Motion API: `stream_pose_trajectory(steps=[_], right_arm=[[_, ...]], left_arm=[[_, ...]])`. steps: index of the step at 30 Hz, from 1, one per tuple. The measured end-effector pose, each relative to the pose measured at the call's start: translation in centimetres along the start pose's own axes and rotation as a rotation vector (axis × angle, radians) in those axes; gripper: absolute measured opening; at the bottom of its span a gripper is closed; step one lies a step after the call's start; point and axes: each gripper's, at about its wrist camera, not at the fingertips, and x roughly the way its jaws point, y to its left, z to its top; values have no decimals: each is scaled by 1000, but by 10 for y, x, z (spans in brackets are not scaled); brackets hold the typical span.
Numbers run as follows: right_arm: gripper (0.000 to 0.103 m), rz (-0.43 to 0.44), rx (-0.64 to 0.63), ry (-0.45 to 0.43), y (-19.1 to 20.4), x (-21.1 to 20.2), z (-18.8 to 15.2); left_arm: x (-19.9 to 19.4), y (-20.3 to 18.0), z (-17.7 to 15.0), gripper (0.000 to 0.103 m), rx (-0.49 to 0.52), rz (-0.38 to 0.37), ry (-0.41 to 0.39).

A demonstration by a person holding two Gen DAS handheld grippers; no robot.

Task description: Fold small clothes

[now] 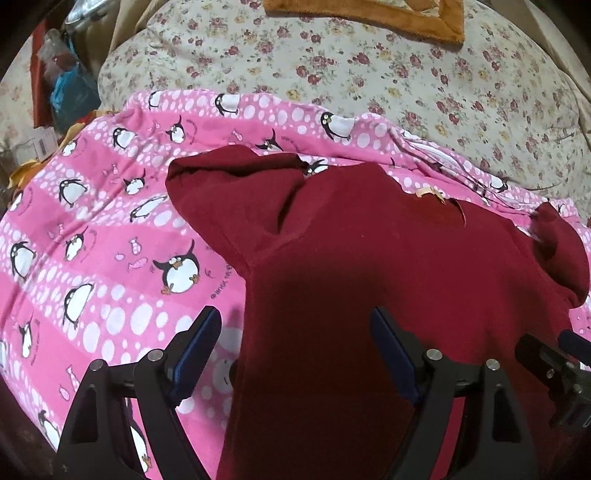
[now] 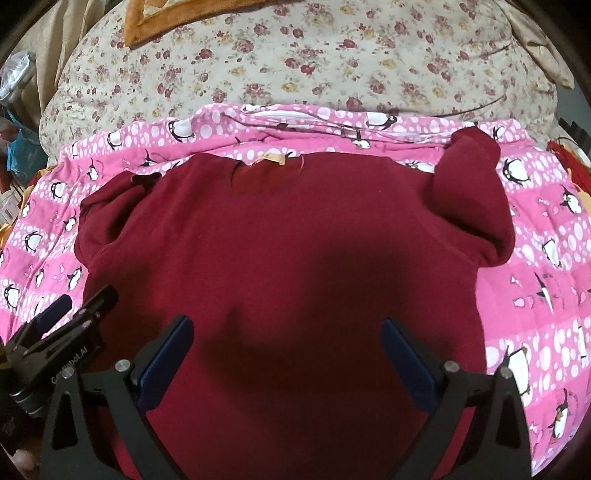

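The maroon shirt [image 2: 295, 236] fills mid-frame beneath your right gripper [image 2: 286, 354], whose jaws are spread, holding nothing. Your left gripper [image 1: 295, 347], also spread, straddles its left edge. It lies flat on the pink penguin blanket [image 2: 546, 258], long axis bottom-to-top, collar toward the floral quilt [image 2: 295, 55].

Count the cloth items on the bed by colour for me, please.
Dark red short-sleeved shirt: 1
Pink penguin-print blanket: 1
Cream floral quilt: 1
Orange-brown plush mat: 1
Total: 4
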Motion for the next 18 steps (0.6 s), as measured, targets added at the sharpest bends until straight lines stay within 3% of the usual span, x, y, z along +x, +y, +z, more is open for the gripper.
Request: stream_pose_trajectory(steps=[18], right_arm=[[102,34,87,-4,-7,16,1]], left_arm=[[9,-1,3,64,0,17,14]])
